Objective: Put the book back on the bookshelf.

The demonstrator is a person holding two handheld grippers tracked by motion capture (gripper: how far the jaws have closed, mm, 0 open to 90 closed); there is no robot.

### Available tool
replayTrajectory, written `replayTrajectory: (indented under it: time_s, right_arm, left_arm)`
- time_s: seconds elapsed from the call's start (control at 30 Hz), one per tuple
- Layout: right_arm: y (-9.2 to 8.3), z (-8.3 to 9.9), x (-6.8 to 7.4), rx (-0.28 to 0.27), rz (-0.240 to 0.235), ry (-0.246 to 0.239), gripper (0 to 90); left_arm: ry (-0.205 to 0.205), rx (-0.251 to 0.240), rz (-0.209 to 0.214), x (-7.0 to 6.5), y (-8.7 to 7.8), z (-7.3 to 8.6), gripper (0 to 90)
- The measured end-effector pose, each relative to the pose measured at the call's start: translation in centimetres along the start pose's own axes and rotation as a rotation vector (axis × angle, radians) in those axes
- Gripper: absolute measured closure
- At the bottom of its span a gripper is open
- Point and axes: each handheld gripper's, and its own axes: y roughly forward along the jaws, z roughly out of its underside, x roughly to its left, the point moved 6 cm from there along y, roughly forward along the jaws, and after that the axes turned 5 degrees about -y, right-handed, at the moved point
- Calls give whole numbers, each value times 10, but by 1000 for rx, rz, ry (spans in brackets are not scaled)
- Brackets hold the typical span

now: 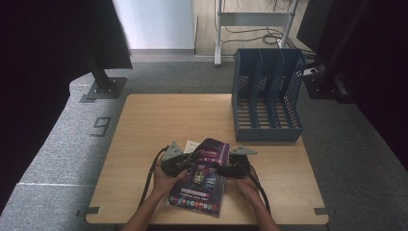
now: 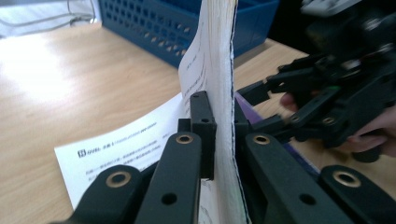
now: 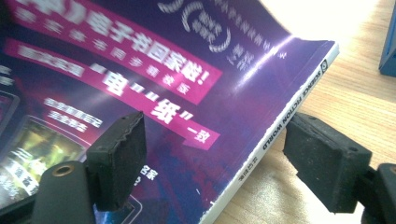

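Near the front edge of the tabletop [image 1: 144,125], a purple magazine [image 1: 202,175] is clamped at its page edge by the left gripper [image 1: 185,163] and tilted up. Its spine is straddled, untouched, by the right gripper [image 1: 222,169], jaws apart.

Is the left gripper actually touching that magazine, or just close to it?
Touching. In the left gripper view, the left gripper has its jaws shut on the page edge of the magazine, pads pressed against both sides with no gap.

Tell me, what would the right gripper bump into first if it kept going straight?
Probably the magazine: the right gripper has its open jaws around the spine edge, so the spine comes first.
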Motion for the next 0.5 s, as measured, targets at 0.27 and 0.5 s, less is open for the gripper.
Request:
replayTrajectory:
  time_s: [0.27, 0.5]
  right_arm:
    - [4, 3, 1, 33, 13, 3, 227]
    - [12, 3, 0, 62, 13, 0, 227]
  left_arm:
    - [-29, 50, -20, 9, 10, 10, 873]
    - [-43, 90, -40, 15, 17, 19, 872]
